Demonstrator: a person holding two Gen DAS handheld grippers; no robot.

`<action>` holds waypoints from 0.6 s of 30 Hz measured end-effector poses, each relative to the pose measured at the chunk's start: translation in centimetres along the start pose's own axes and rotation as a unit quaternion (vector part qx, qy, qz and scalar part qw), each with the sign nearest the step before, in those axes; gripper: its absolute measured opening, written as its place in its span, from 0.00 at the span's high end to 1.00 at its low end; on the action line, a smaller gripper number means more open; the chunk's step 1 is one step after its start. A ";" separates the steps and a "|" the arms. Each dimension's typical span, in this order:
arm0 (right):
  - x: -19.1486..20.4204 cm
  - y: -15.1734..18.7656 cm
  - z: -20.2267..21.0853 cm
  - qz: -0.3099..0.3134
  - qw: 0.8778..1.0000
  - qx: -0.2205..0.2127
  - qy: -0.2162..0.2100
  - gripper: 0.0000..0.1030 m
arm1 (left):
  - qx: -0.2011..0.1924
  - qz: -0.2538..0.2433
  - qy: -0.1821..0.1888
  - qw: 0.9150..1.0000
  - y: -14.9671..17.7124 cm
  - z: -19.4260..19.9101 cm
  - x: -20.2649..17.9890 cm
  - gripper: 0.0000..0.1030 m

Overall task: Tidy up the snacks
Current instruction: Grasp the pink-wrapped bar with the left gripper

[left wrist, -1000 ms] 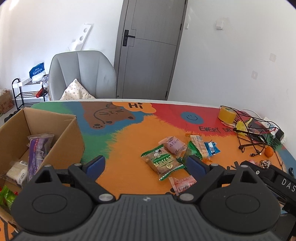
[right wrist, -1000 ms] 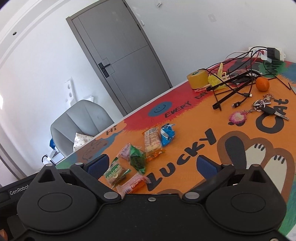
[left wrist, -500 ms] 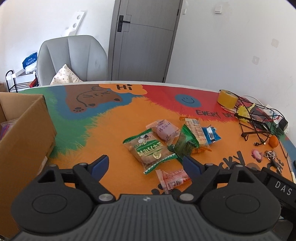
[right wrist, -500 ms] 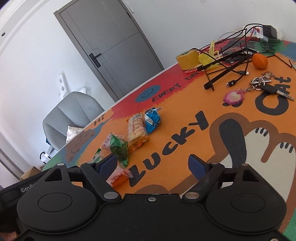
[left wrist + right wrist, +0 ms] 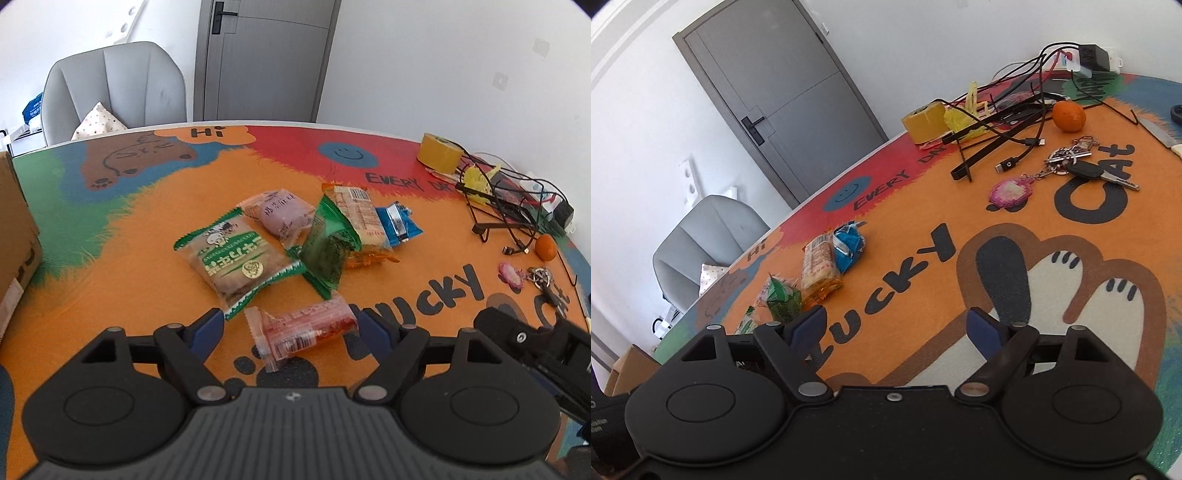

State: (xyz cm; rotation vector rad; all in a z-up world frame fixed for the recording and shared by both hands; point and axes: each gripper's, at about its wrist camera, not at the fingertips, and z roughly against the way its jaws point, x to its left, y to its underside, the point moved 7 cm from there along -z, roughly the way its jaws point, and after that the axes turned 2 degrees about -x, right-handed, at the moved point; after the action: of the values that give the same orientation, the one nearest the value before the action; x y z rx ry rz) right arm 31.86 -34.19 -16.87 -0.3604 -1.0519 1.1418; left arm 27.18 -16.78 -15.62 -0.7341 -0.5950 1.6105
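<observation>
Several snack packets lie mid-table on the colourful mat. My left gripper (image 5: 291, 326) is open, its blue fingertips either side of a red-orange packet (image 5: 303, 330). Beyond it lie a green-and-white biscuit pack (image 5: 234, 260), a pink pack (image 5: 282, 214), a dark green pack (image 5: 327, 254), an orange-wrapped cracker pack (image 5: 360, 218) and a blue pack (image 5: 397, 223). The cardboard box (image 5: 14, 229) edge shows at far left. My right gripper (image 5: 897, 328) is open and empty over the mat's paw print; the cracker pack (image 5: 818, 266), blue pack (image 5: 849, 247) and green pack (image 5: 783, 301) lie to its left.
Yellow tape roll (image 5: 439, 153), tangled cables and a power strip (image 5: 517, 199), an orange (image 5: 546, 246), keys with a pink charm (image 5: 1071, 166) sit at the table's right. A grey chair (image 5: 114, 88) and a door stand behind the table.
My left gripper has swung right, away from the box, and come down until its fingers straddle the red-orange packet. My right gripper has dropped lower over the mat.
</observation>
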 end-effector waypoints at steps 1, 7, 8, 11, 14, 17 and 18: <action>-0.3 -0.1 0.1 -0.003 1.000 -0.001 0.001 0.19 | 0.000 -0.004 -0.001 1.000 0.2 -0.2 -0.2 0.24; -0.7 0.0 0.4 -0.010 1.000 -0.003 -0.007 0.19 | -0.016 -0.036 -0.003 0.999 0.9 0.4 -1.1 0.47; -0.6 0.2 0.3 -0.012 1.000 0.000 -0.009 0.19 | -0.015 -0.037 0.003 0.999 1.0 0.5 -1.2 0.49; 0.0 0.5 0.1 -0.010 1.000 0.004 -0.015 0.19 | -0.019 -0.043 0.012 0.999 1.0 1.1 -1.2 0.55; 0.6 0.7 0.0 -0.006 1.000 0.006 -0.020 0.19 | -0.012 -0.033 0.013 0.999 0.9 1.4 -0.5 0.56; 1.3 0.9 0.0 -0.001 1.000 0.008 -0.024 0.19 | -0.012 -0.026 0.011 1.000 0.8 1.8 0.3 0.57; 1.5 1.0 0.0 0.001 1.000 0.008 -0.024 0.19 | -0.013 -0.023 0.012 1.000 0.8 2.0 0.5 0.57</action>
State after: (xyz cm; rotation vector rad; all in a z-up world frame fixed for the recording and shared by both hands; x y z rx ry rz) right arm 31.36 -32.48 -16.82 -0.3224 -1.0839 1.1659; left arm 25.13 -16.32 -14.91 -0.7538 -0.6124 1.5516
